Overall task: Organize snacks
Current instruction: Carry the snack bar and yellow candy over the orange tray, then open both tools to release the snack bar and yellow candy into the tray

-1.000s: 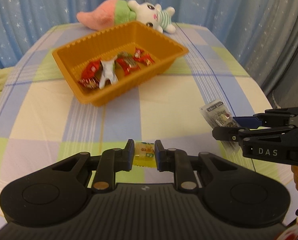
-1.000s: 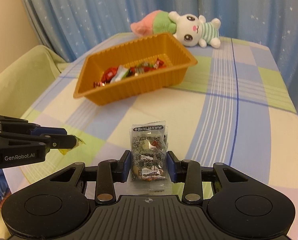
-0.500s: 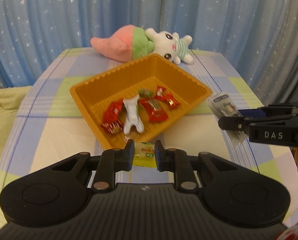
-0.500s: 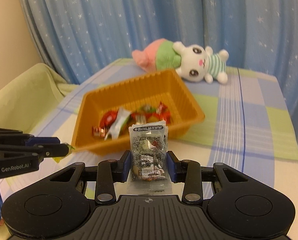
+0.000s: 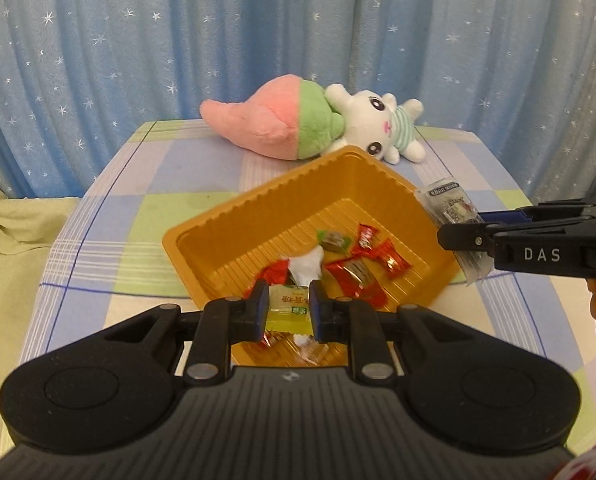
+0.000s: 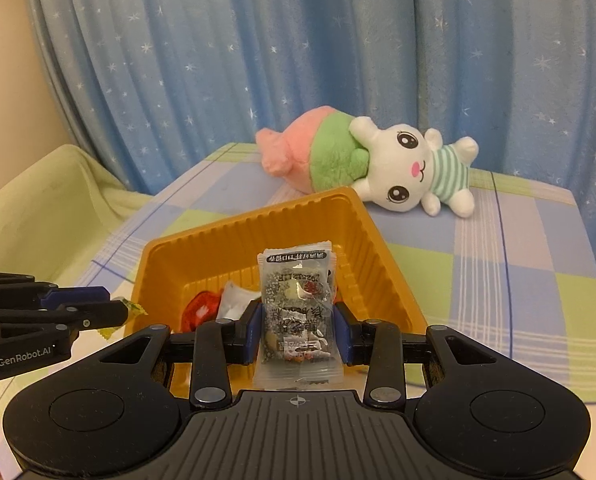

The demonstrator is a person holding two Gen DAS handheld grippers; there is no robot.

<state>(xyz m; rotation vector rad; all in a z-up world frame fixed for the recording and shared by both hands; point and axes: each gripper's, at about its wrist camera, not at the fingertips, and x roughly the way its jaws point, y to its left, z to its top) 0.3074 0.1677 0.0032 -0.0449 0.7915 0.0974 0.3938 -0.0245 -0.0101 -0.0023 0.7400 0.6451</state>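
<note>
Left claw (image 5: 286, 309): pinched on the light, soft yellow candy (image 5: 289, 308), held by its middle.
Right claw (image 6: 297, 330): pinched on the thin, crinkly clear packet (image 6: 298, 312), over the orange tray (image 6: 166, 256).

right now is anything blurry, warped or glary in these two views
Left wrist view: fisheye bends the blue curtain and darkens the corners; the white wrapper in the orange tray looks smeared. Right wrist view: same warp, and glare glints on the clear snack packet in the right tongs.
</note>
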